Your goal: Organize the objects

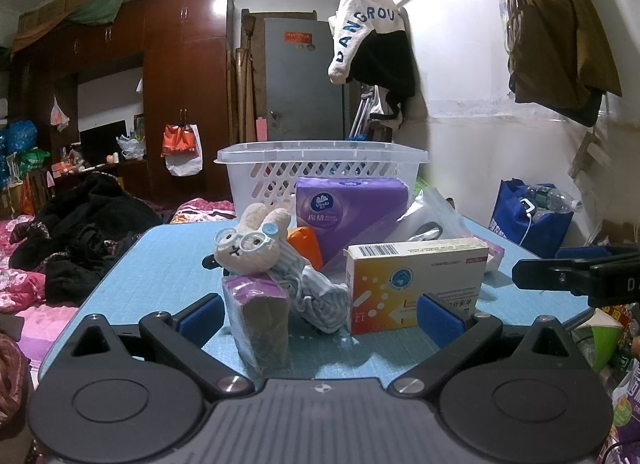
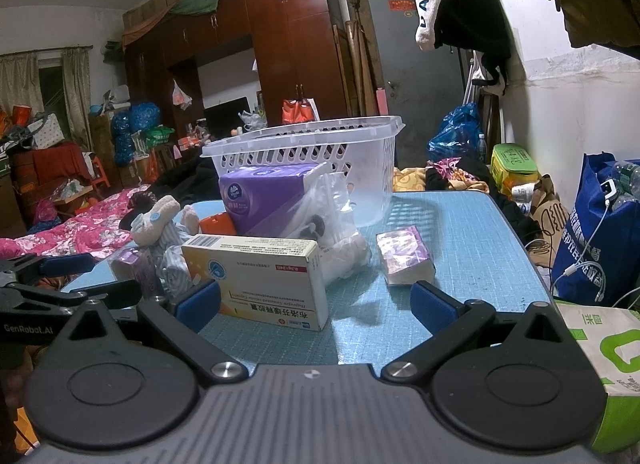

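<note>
Both the left gripper [image 1: 320,314] and right gripper [image 2: 314,304] are held open before a white-and-yellow cardboard medicine box [image 2: 260,276] on a blue table [image 2: 460,232].

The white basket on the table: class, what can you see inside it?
Through the slotted walls of the basket, nothing shows inside. The purple tissue pack and clear bag stand in front, hiding the lower front, so the floor cannot be fully checked.

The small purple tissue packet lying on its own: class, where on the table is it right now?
In the right wrist view the small purple tissue packet lies on the blue table, right of the medicine box and clear bag, in front of the white basket.
</note>
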